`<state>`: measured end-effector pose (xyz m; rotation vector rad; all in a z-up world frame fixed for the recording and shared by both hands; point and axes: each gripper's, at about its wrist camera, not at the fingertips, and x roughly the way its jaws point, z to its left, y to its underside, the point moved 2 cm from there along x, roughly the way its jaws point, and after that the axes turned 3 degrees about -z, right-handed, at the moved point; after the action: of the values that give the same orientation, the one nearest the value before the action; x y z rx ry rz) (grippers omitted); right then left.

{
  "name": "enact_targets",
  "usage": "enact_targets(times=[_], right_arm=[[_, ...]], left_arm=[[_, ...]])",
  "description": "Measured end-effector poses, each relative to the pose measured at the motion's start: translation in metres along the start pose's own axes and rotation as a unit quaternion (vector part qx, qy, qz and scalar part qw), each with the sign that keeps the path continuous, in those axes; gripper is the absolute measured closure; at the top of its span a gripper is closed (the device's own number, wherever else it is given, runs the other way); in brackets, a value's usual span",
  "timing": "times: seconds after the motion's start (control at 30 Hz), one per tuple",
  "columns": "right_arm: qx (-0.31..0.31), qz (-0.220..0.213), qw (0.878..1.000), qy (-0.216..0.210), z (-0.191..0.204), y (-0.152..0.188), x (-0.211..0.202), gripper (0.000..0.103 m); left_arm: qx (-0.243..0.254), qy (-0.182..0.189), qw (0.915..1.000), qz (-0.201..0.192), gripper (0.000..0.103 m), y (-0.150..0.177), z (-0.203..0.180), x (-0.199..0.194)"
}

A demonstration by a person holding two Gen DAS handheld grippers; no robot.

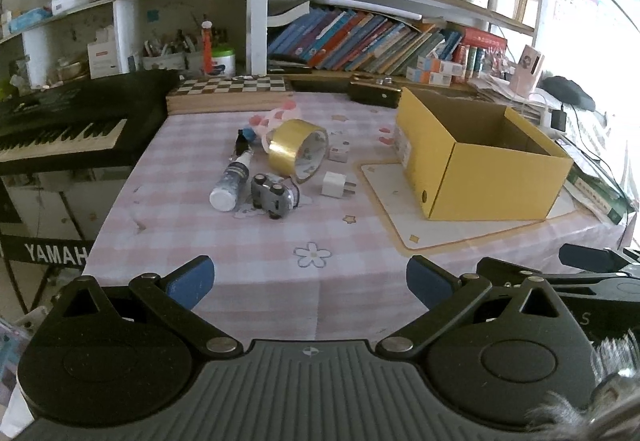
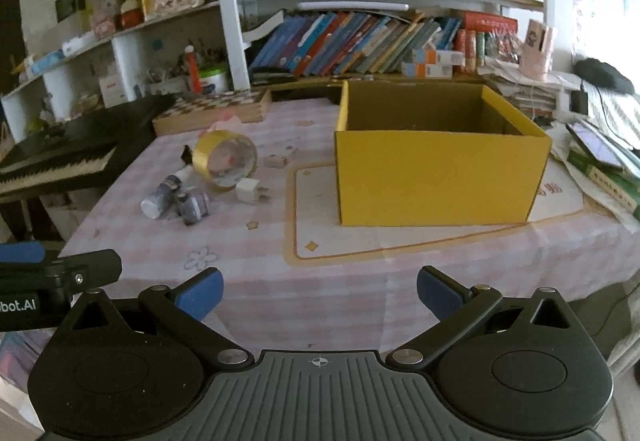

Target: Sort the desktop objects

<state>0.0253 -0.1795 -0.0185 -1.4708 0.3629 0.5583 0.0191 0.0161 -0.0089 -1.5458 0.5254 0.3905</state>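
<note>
A cluster of small objects lies on the pink checked tablecloth [image 1: 224,257]: a gold tape roll [image 1: 296,151] [image 2: 224,159], a small spray bottle [image 1: 232,181] [image 2: 162,197], a grey toy car [image 1: 274,195] [image 2: 194,205], a white charger plug [image 1: 336,185] [image 2: 250,191], a second small white plug [image 1: 339,153] [image 2: 277,160] and a pink item [image 1: 276,117] behind the tape. An open yellow cardboard box [image 1: 480,165] [image 2: 436,169] stands to their right on a mat. My left gripper [image 1: 310,283] and my right gripper [image 2: 318,293] both hover open near the table's front edge, holding nothing.
A black keyboard [image 1: 60,125] [image 2: 52,161] stands left of the table. A chessboard box [image 1: 228,93] [image 2: 212,111] lies at the back. Shelves of books [image 1: 360,41] rise behind. Papers, cables and a green book [image 2: 600,173] crowd the right edge.
</note>
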Motion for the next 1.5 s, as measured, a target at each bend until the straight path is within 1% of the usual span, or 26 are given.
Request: enact_targets(times=[0.33,0.43,0.57,0.77,0.93,0.97,1.0,1.07,1.13,1.17,1.2,1.23,1.3,1.47,1.5], right_arm=[[-0.028,0.013,0.999,-0.017,0.021,-0.005,0.011,0.0],[-0.035,0.018,0.999,-0.026,0.027,-0.005,0.016,0.0],[-0.044,0.025,0.998,-0.038,0.036,-0.006,0.025,0.0],[-0.057,0.038,0.996,-0.054,0.047,-0.012,0.045,0.001],[-0.078,0.047,0.993,-0.069,0.057,-0.023,0.066,0.001],[-0.082,0.05,0.993,-0.071,0.058,-0.025,0.071,0.001],[-0.085,0.053,0.992,-0.075,0.059,-0.028,0.077,0.005],[-0.09,0.058,0.991,-0.086,0.061,-0.033,0.086,0.01],[-0.101,0.06,0.989,-0.093,0.065,-0.038,0.096,0.018],[-0.106,0.06,0.988,-0.097,0.067,-0.041,0.102,0.019],[-0.111,0.061,0.987,-0.099,0.068,-0.043,0.107,0.02],[-0.114,0.062,0.986,-0.101,0.069,-0.046,0.112,0.021],[-0.117,0.062,0.985,-0.106,0.069,-0.051,0.124,0.023],[-0.12,0.066,0.985,-0.102,0.069,-0.059,0.156,0.029],[-0.122,0.067,0.985,-0.1,0.07,-0.061,0.162,0.03]], left_arm=[[-0.017,-0.009,0.9997,0.015,0.0,0.001,0.017,0.004],[-0.032,-0.008,0.9993,0.016,0.0,0.002,0.024,0.005],[-0.043,-0.019,0.9987,0.021,0.0,0.003,0.032,0.009],[-0.053,-0.04,0.9973,0.031,0.0,0.0,0.043,0.022],[-0.08,-0.048,0.9948,0.042,0.0,-0.005,0.058,0.04],[-0.085,-0.048,0.9943,0.044,0.0,-0.006,0.06,0.045],[-0.087,-0.047,0.9939,0.049,0.0,-0.008,0.061,0.051],[-0.084,-0.046,0.9938,0.056,0.002,-0.011,0.062,0.061],[-0.081,-0.047,0.9938,0.06,0.003,-0.016,0.064,0.073],[-0.079,-0.048,0.9939,0.06,0.004,-0.019,0.065,0.078],[-0.075,-0.05,0.9941,0.06,0.007,-0.021,0.066,0.084],[-0.073,-0.053,0.9941,0.061,0.013,-0.024,0.067,0.09],[-0.07,-0.059,0.9938,0.064,0.021,-0.029,0.071,0.102],[-0.069,-0.073,0.9927,0.067,0.03,-0.043,0.081,0.132],[-0.065,-0.077,0.9925,0.069,0.033,-0.045,0.082,0.14]])
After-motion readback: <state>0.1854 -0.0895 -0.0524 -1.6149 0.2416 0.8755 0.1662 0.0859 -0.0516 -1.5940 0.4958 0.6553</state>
